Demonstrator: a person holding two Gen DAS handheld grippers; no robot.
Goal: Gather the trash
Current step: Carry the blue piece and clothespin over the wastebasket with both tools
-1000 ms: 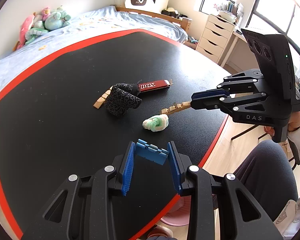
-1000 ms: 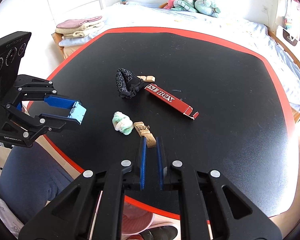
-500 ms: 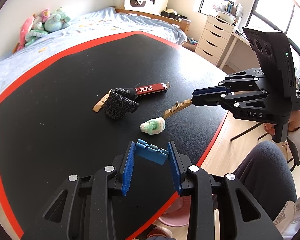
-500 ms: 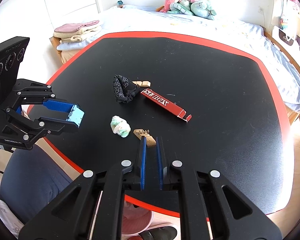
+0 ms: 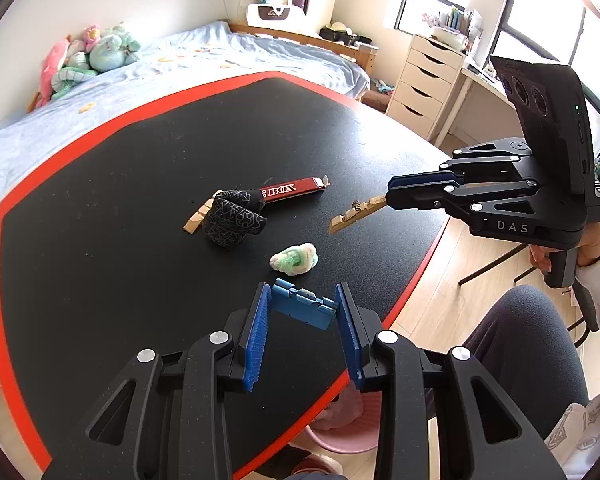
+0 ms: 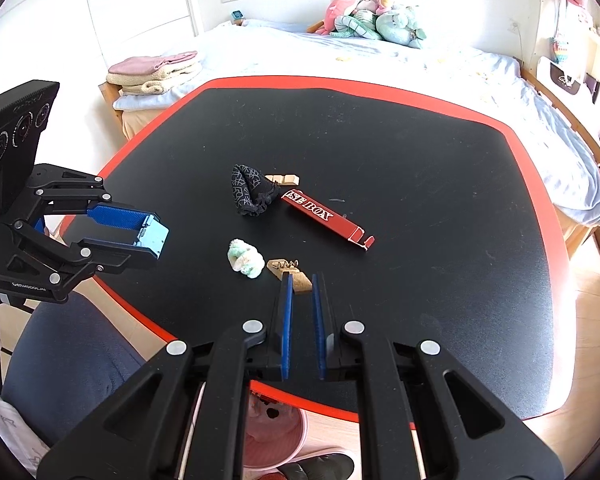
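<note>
My left gripper (image 5: pixel 302 294) hangs over the near edge of the black, red-rimmed table (image 5: pixel 100 132), shut on a small blue plastic block (image 5: pixel 304 310). The right wrist view shows that block (image 6: pixel 153 238) at the left. My right gripper (image 6: pixel 300 278) is shut on the end of a wooden clothespin (image 6: pixel 290 272). In the left wrist view this clothespin (image 5: pixel 354 214) slopes down clear of the table. On the table lie a white-and-green crumpled wad (image 5: pixel 294 258), a flat red box strip (image 5: pixel 292 190), a black patterned cloth (image 5: pixel 234 218) and a second clothespin (image 5: pixel 196 220) partly under it.
A pink bin (image 6: pixel 276 428) stands on the floor below the table's near edge. A person's dark-clad leg (image 5: pixel 532 352) is by the same edge. A bed (image 6: pixel 380 60) with plush toys runs behind the table, and a white drawer unit (image 5: pixel 424 80) stands to the right.
My right gripper has risen a little with the clothespin, whose free end has come up off the table. The left gripper and its blue block have stayed put.
</note>
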